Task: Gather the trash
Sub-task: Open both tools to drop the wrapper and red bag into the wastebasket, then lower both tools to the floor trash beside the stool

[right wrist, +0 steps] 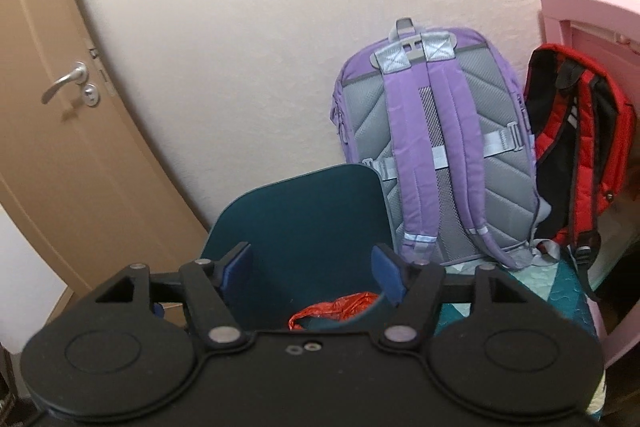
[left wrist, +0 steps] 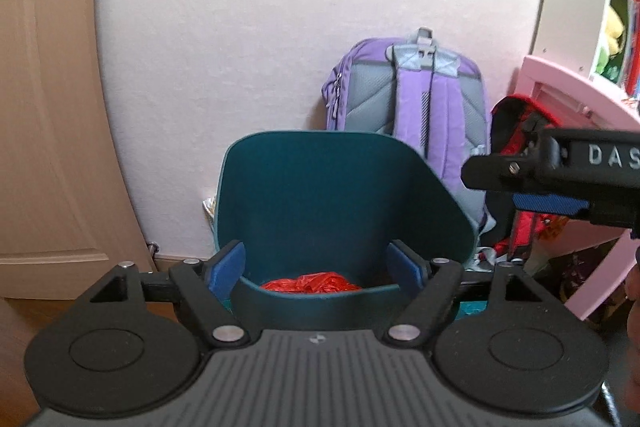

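Above the teal bin: both grippers open, nothing held.

The left gripper hangs over the near rim of the teal bin, its blue pads spread apart with nothing between them. The right gripper stands likewise, jaws apart and empty, above the same bin. Crumpled red trash lies inside the bin on its floor. A purple backpack and a red backpack lean against the wall behind.
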`<action>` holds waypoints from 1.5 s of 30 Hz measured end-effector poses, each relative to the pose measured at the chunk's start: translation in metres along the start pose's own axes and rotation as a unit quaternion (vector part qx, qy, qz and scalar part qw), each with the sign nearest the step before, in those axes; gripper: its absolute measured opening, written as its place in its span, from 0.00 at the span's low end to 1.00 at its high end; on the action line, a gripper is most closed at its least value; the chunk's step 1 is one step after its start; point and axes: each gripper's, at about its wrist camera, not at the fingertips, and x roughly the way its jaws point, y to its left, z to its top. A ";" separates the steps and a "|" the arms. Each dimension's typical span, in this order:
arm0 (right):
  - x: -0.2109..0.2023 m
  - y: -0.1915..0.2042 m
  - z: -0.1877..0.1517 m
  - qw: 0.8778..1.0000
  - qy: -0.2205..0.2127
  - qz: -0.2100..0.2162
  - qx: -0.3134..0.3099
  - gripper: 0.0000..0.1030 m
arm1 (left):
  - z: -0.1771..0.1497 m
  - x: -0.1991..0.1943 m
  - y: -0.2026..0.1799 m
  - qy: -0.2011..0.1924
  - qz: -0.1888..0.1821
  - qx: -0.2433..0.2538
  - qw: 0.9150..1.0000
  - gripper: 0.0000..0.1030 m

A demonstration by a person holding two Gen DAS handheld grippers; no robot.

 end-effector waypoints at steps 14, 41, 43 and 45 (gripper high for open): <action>-0.093 0.006 -0.036 0.999 -0.018 0.018 -0.043 0.81 | -0.028 -0.084 -0.009 -0.031 0.002 -0.009 0.999 0.96; -0.074 -0.037 -0.225 0.985 0.052 0.022 -0.163 1.00 | -0.187 -0.079 -0.009 0.055 -0.023 -0.007 0.998 0.96; -0.060 -0.046 -0.243 0.984 0.071 0.017 -0.165 1.00 | -0.202 -0.068 -0.010 0.071 -0.025 -0.010 0.997 0.96; -0.045 -0.057 -0.261 0.982 0.094 0.012 -0.163 1.00 | -0.220 -0.054 -0.009 0.086 -0.022 -0.018 0.996 0.96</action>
